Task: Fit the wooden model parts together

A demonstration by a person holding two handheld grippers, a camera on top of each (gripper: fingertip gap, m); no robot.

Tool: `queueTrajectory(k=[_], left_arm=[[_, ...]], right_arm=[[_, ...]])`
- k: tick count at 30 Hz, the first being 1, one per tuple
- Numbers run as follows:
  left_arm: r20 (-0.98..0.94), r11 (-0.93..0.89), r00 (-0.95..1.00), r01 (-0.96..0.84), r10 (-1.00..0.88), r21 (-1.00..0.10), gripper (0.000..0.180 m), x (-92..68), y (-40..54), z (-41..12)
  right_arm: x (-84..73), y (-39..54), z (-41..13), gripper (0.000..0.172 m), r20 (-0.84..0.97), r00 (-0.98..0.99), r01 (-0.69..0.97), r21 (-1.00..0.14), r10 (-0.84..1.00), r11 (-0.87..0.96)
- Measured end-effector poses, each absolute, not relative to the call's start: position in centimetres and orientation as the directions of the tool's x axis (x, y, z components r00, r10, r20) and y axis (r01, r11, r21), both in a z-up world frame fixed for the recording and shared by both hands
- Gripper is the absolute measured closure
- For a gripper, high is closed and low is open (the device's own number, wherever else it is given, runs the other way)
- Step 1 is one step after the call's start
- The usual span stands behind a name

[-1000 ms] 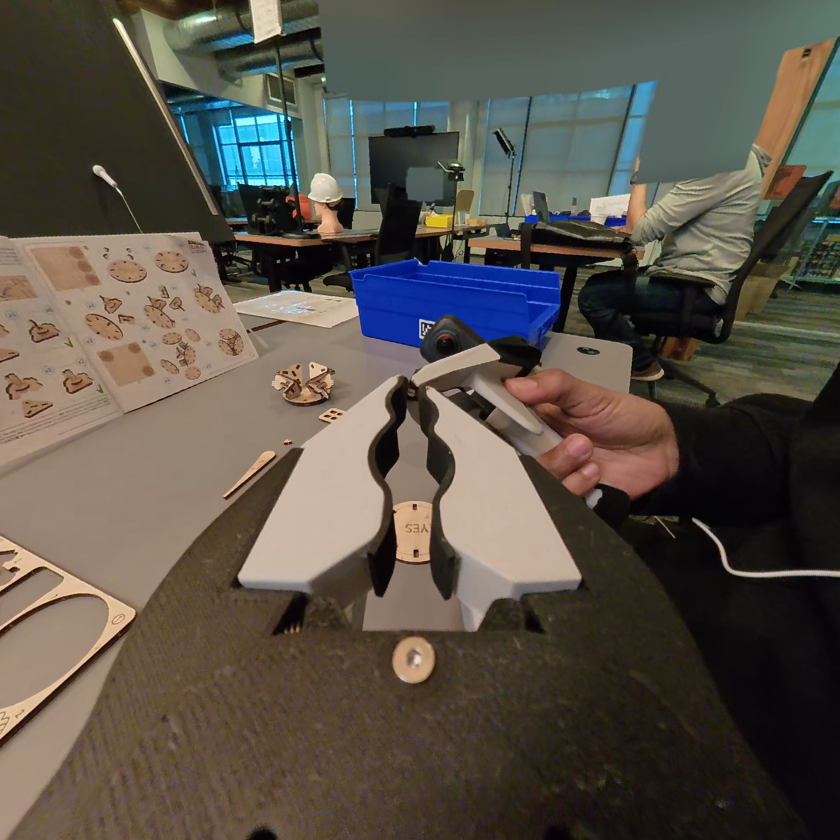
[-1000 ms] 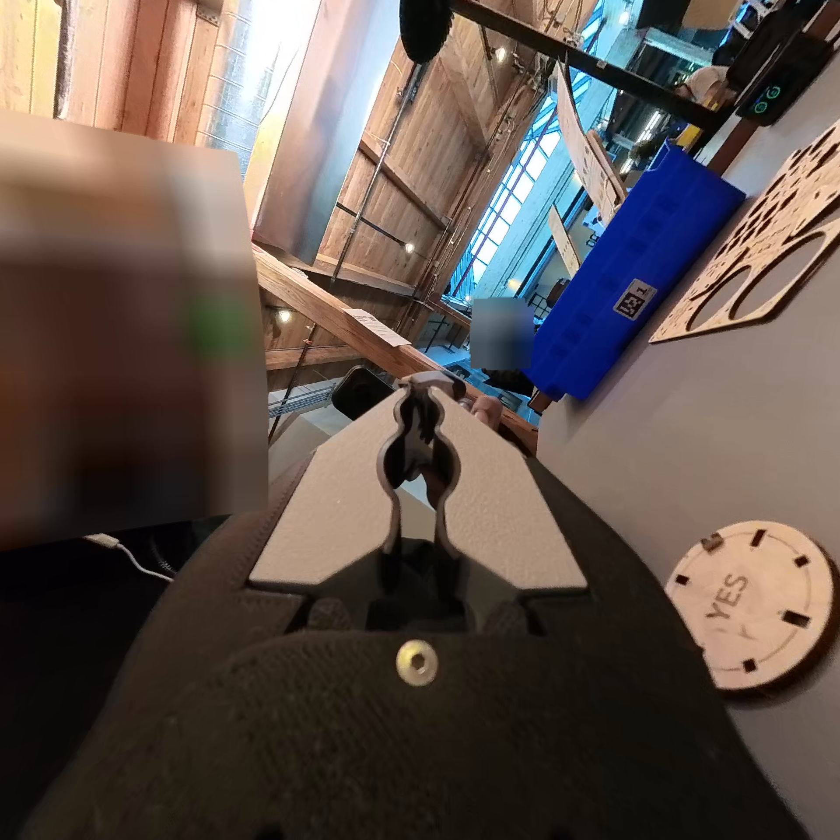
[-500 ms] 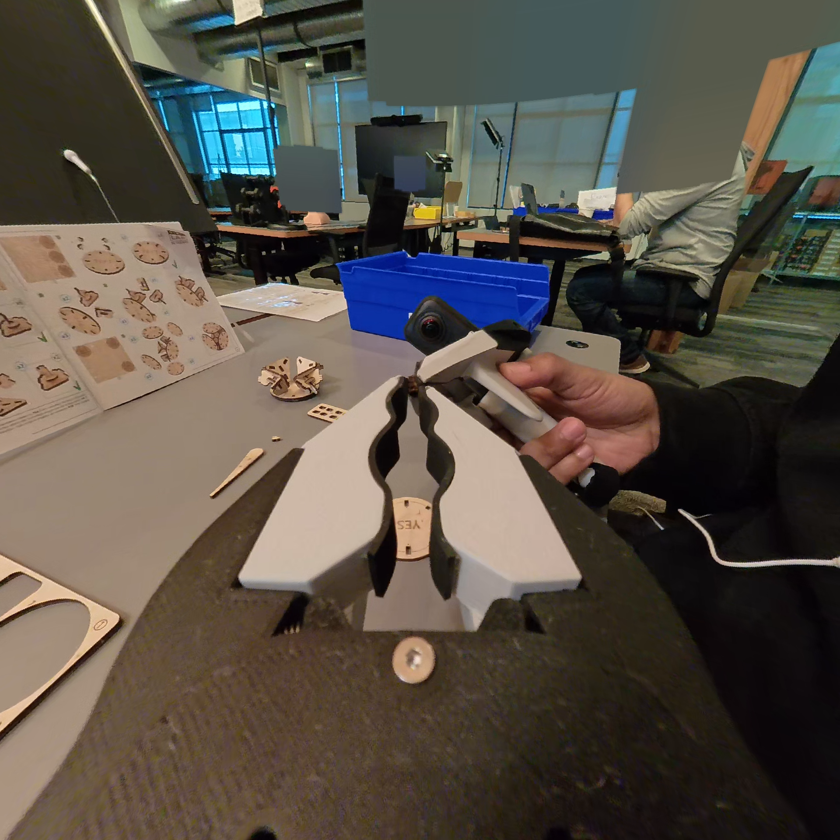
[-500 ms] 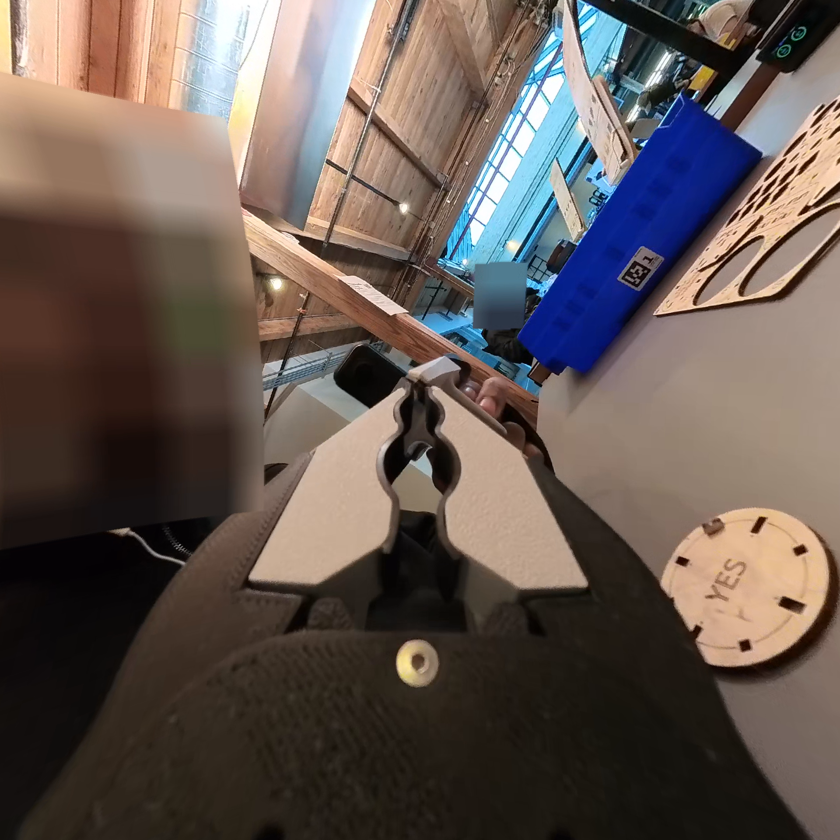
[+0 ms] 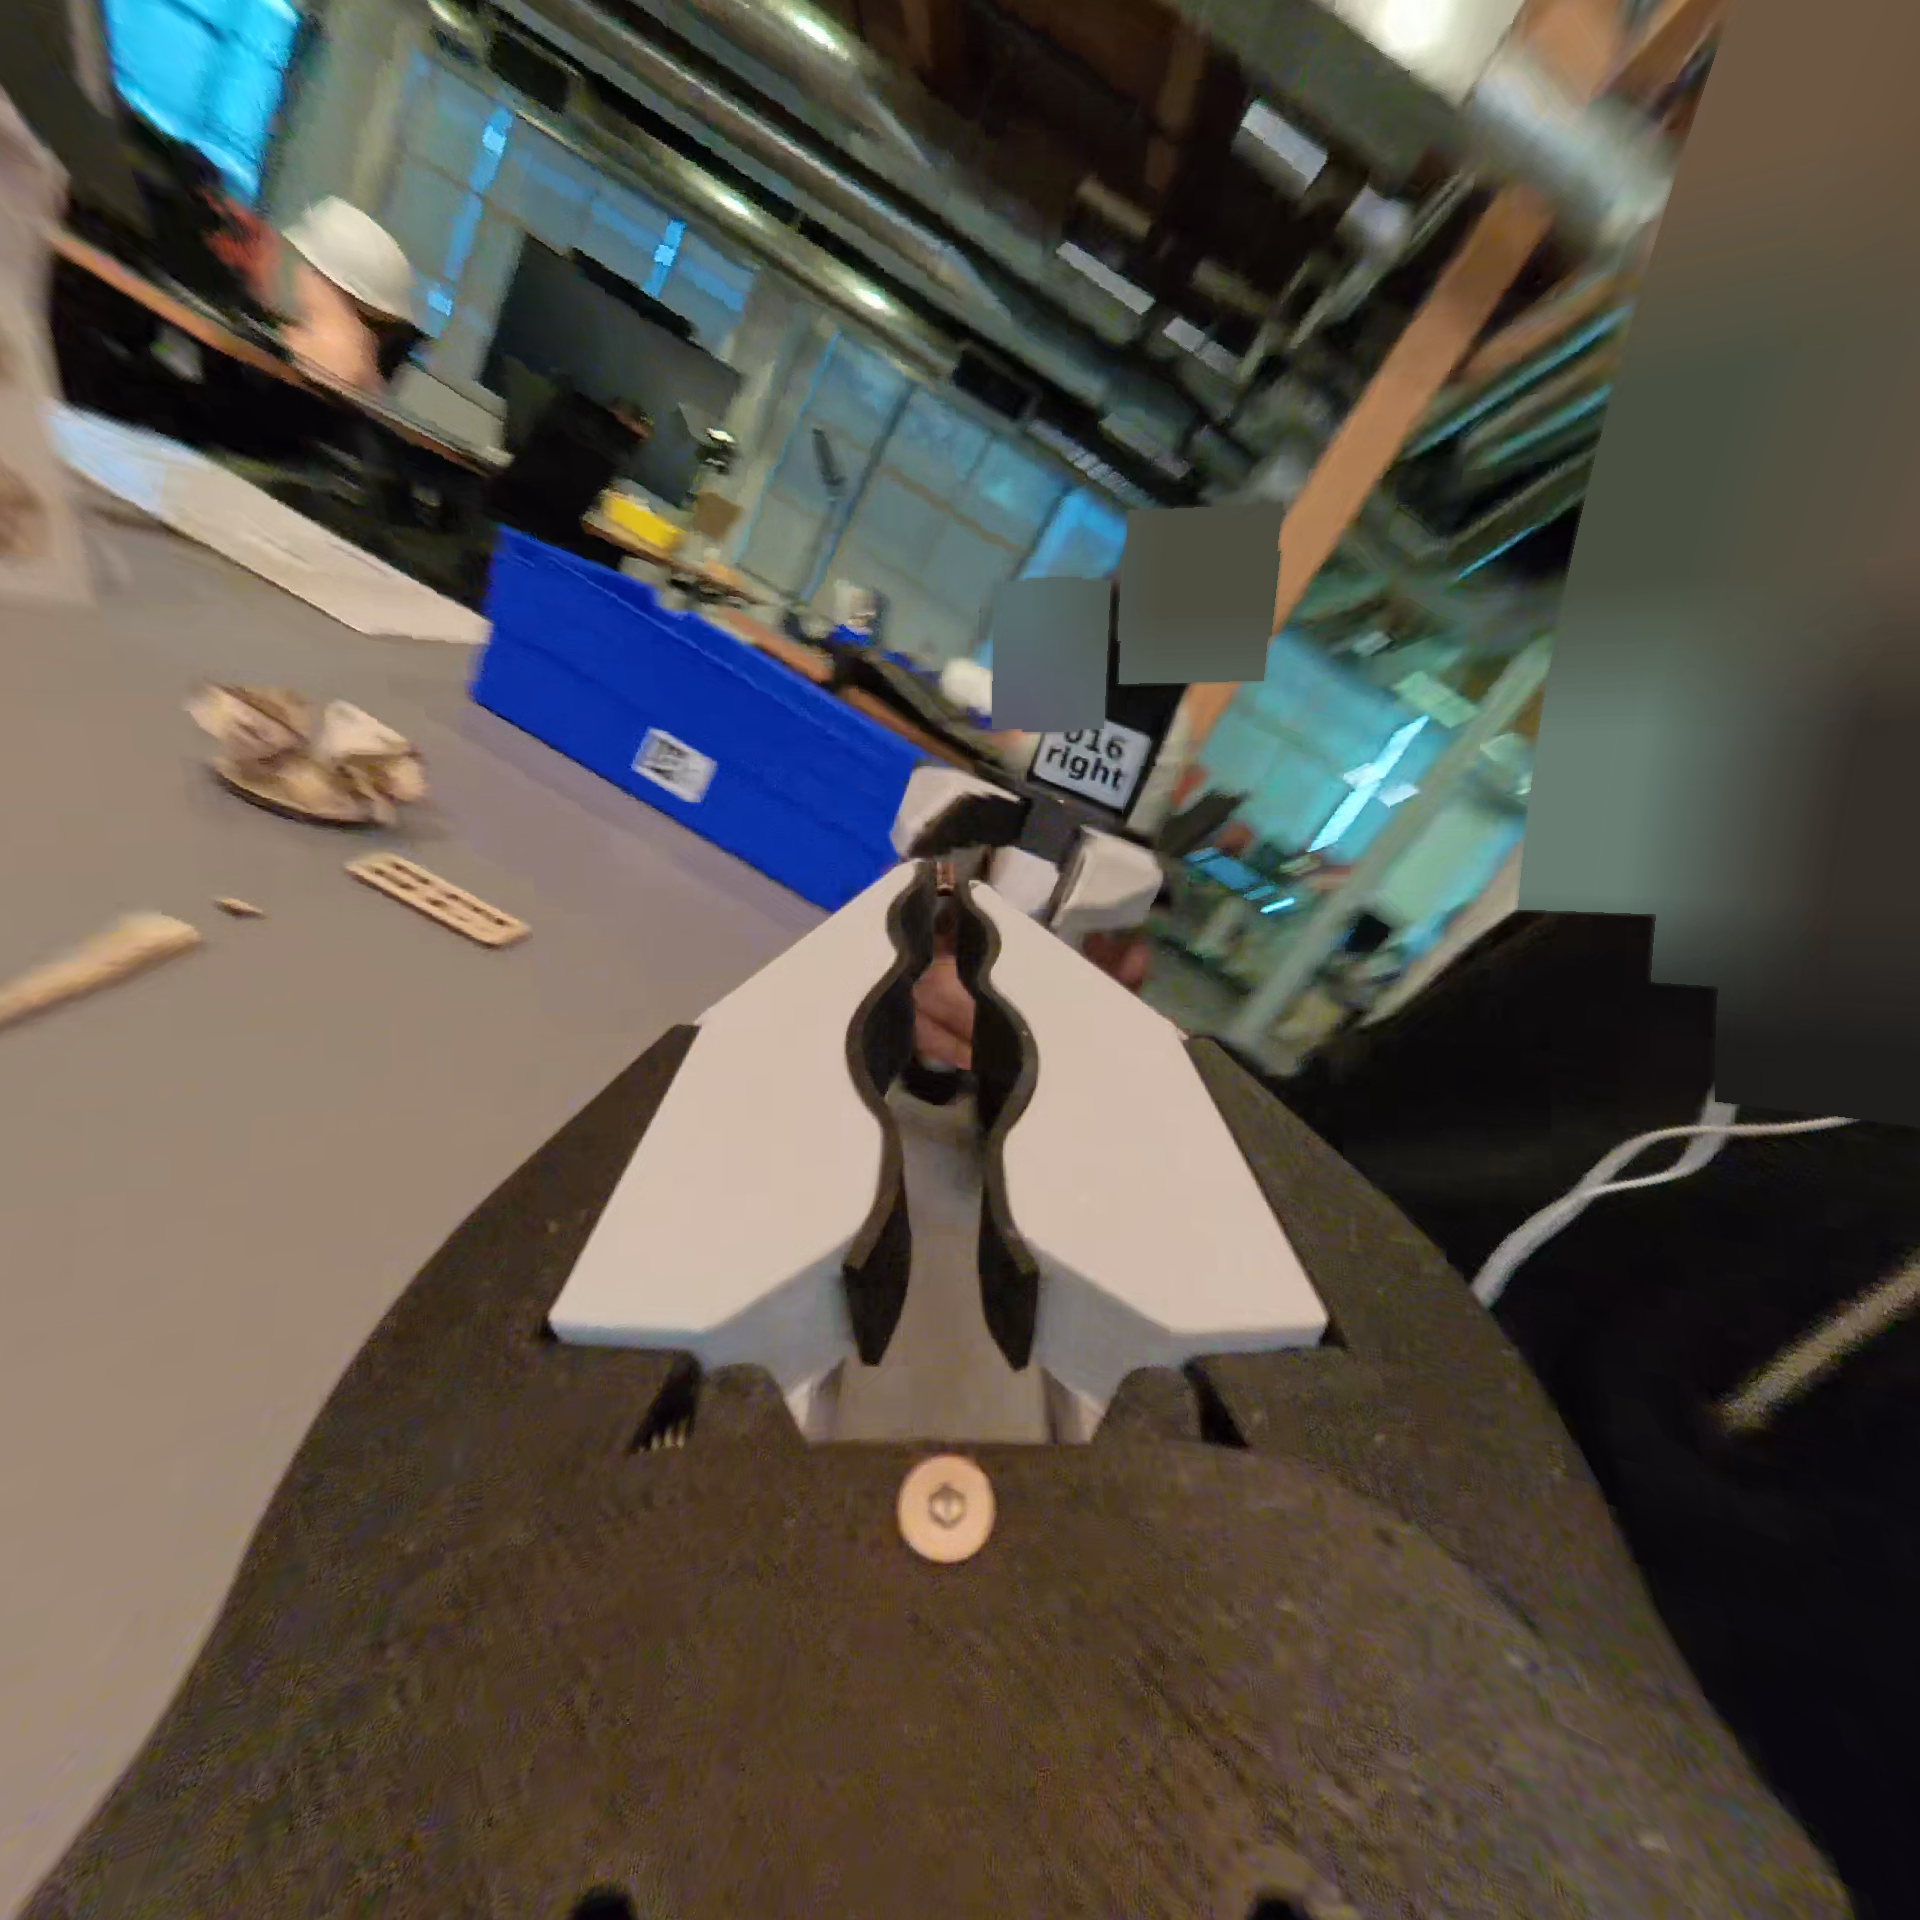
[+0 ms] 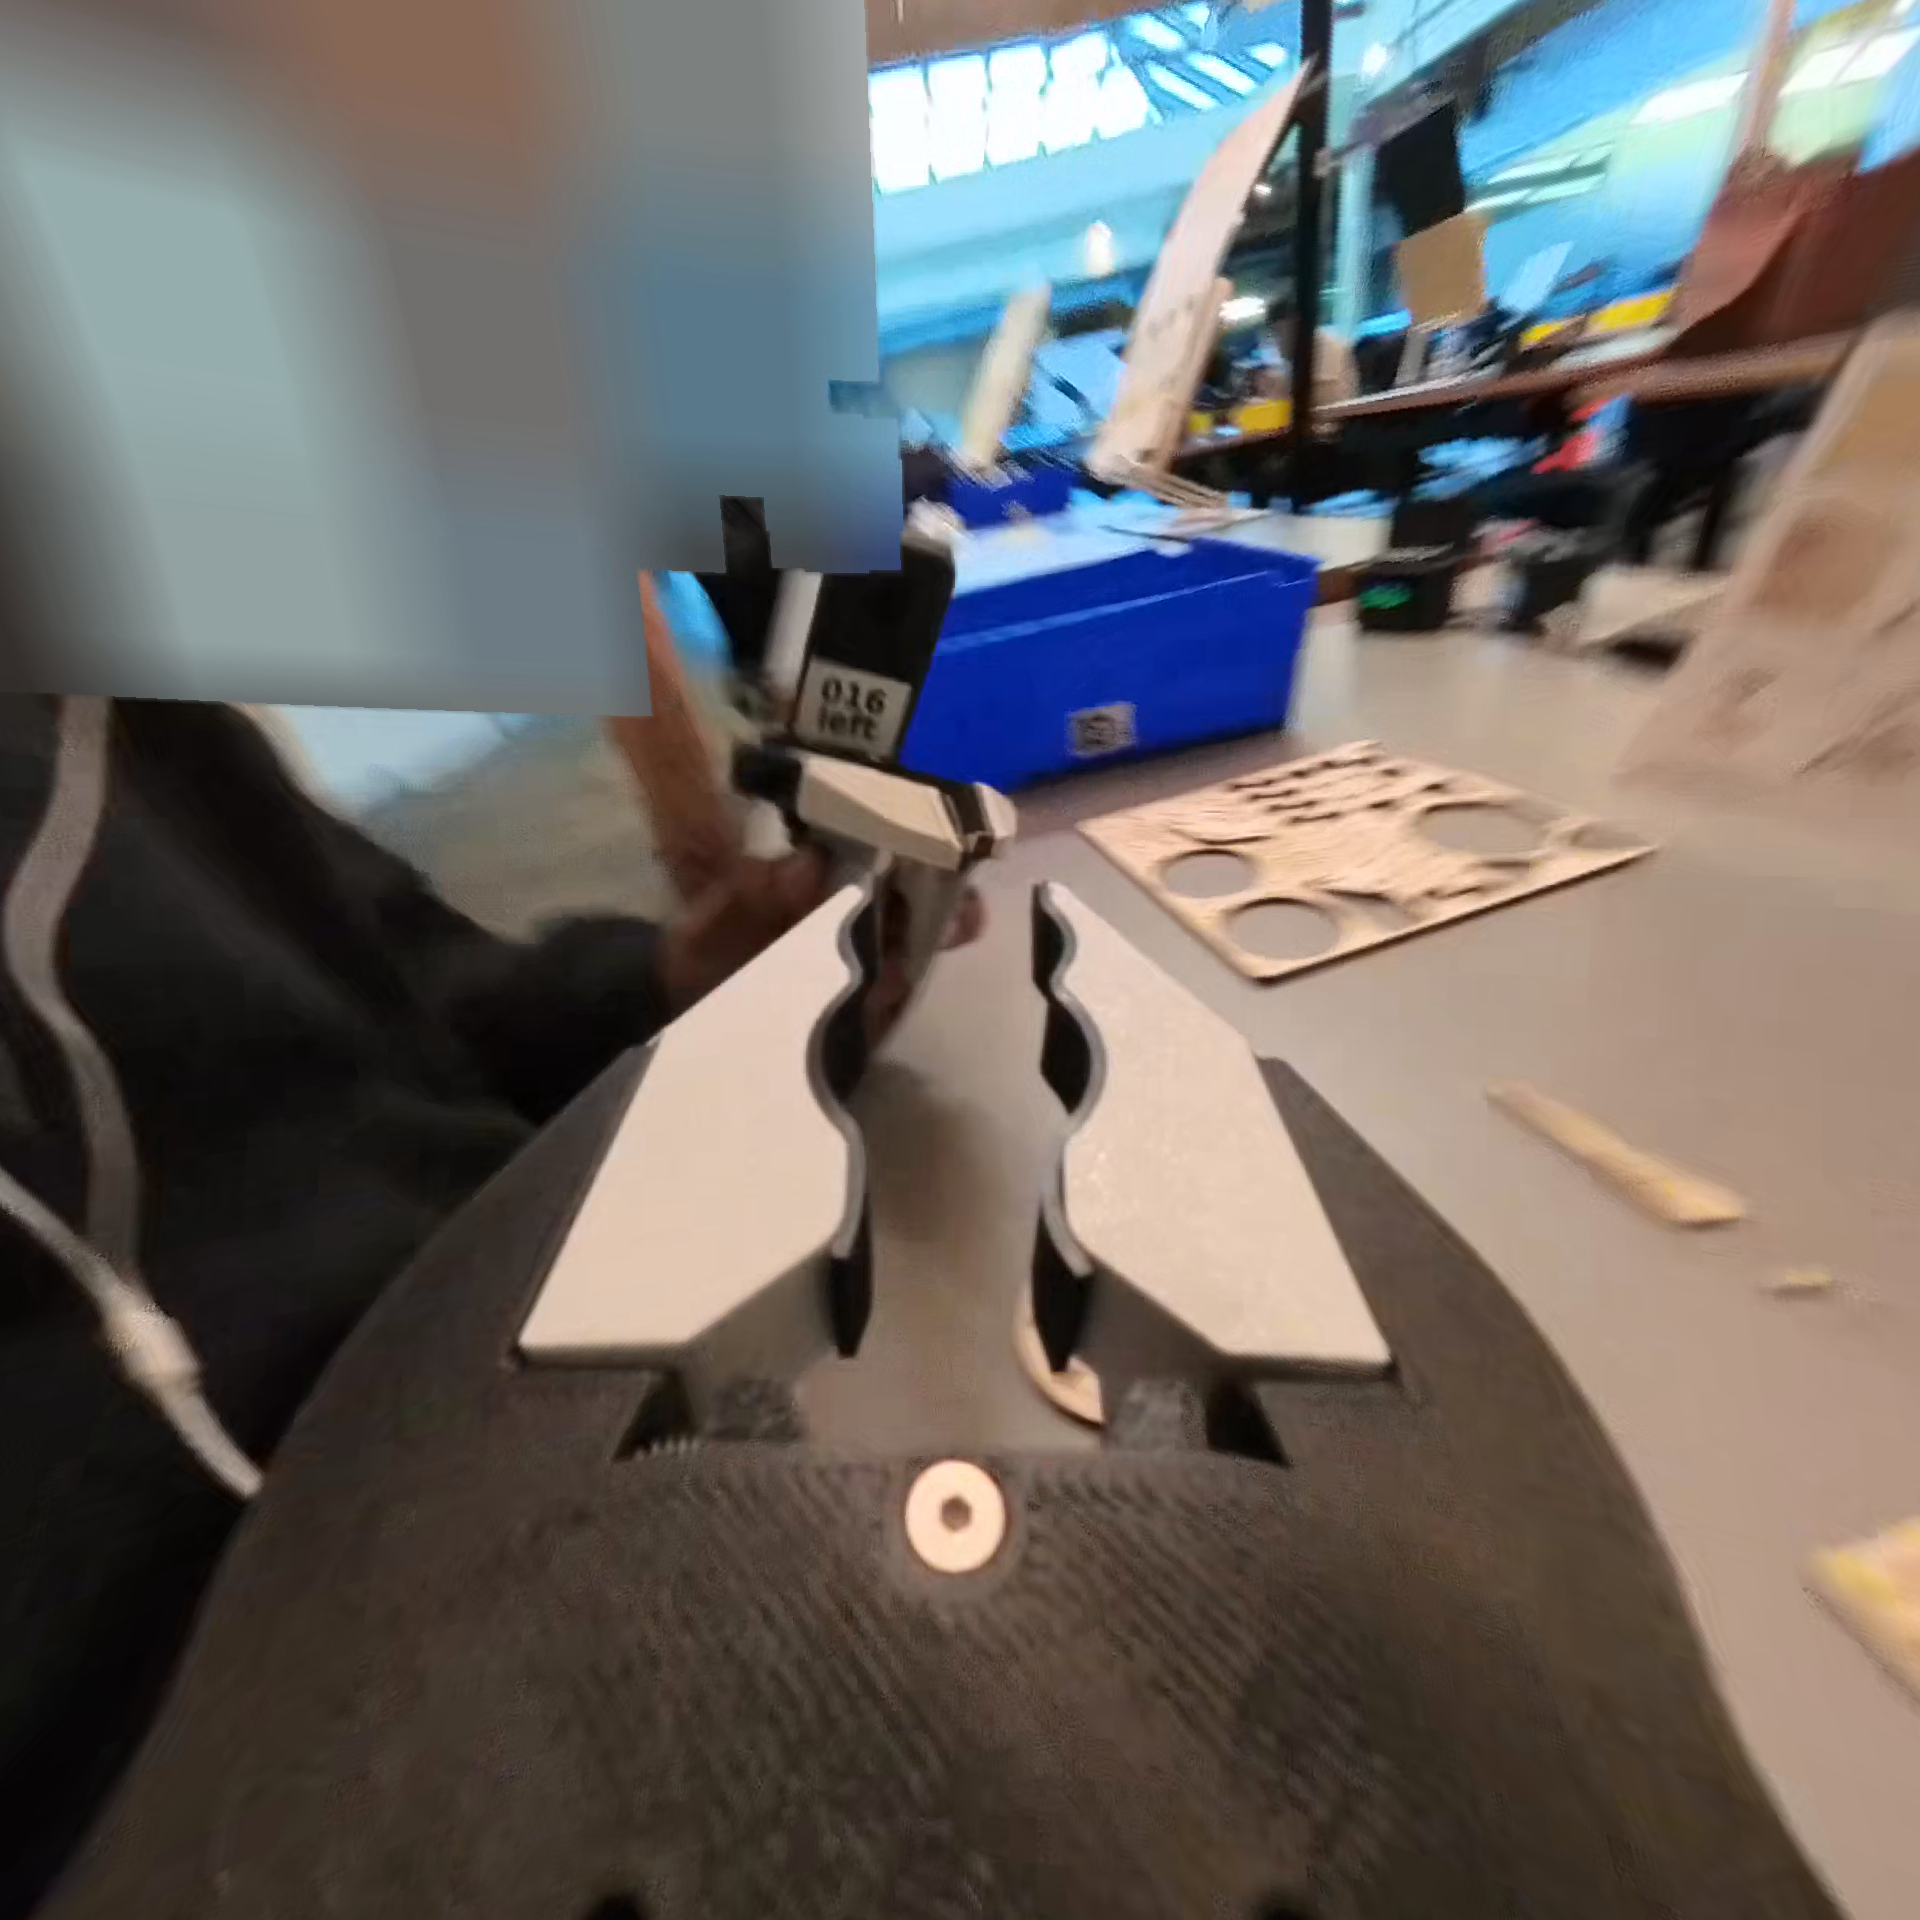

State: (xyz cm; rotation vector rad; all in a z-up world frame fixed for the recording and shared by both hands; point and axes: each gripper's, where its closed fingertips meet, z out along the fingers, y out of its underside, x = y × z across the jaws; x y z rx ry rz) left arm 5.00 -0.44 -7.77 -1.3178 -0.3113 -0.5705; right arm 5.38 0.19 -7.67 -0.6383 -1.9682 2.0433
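Observation:
My left gripper (image 5: 941, 896) is shut, with a tiny brown wooden piece (image 5: 941, 879) pinched at its very tips, held above the grey table (image 5: 312, 1143). It also shows in the right wrist view (image 6: 982, 821), in a hand. My right gripper (image 6: 951, 904) is open and empty, close in front of the left one's tips. In the left wrist view it (image 5: 1023, 842) sits just beyond my left tips with its fingers apart. An edge of a round wooden disc (image 6: 1060, 1382) shows under the right fingers.
A blue bin (image 5: 675, 717) stands at the back of the table. A small wooden assembly (image 5: 312, 758), a slotted strip (image 5: 436, 899) and a wooden stick (image 5: 94, 966) lie to the left. A cut-out plywood sheet (image 6: 1371, 862) lies near the bin. The tips of both grippers are at nearly the same place.
The right gripper was shut tip to tip against the left gripper; it has now opened and turned level. The left stays shut with the tiny piece. Both views swung and are blurred.

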Motion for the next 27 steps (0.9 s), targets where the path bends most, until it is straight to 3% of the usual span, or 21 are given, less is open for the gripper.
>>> queueTrajectory(k=[2, 4, 6, 11, 16, 27], left_arm=[[0.66, 0.114, 0.652, 0.738, -0.374, -0.665, 0.18, 4.8, -0.7, -7.6], [0.723, 0.072, 0.451, 0.869, -0.523, -0.49, 0.18, 4.3, -1.3, -7.2], [0.734, 0.025, 0.326, 0.921, -0.595, -0.389, 0.18, 4.1, -1.6, -7.1], [0.751, -0.054, 0.352, 0.888, -0.558, -0.456, 0.18, 5.7, -0.5, -7.8], [0.762, -0.056, 0.321, 0.905, -0.562, -0.422, 0.18, 5.2, -0.6, -8.0], [0.764, -0.067, 0.307, 0.908, -0.567, -0.414, 0.18, 5.3, -0.5, -8.0]], right_arm=[[5.0, 0.1, -7.7, 0.138, 0.157, -0.827, -0.079, -0.983, 0.54, 0.165], [4.9, -0.3, -7.6, 0.141, 0.395, -0.756, -0.243, -0.909, 0.522, 0.338], [4.8, -0.9, -7.9, 0.146, 0.563, -0.689, -0.361, -0.813, 0.457, 0.457], [4.6, -1.9, -8.8, 0.154, 0.702, -0.629, -0.455, -0.681, 0.334, 0.574], [4.6, -1.8, -8.4, 0.164, 0.716, -0.621, -0.475, -0.667, 0.318, 0.574], [4.8, -1.8, -8.5, 0.168, 0.702, -0.644, -0.468, -0.677, 0.305, 0.568]])
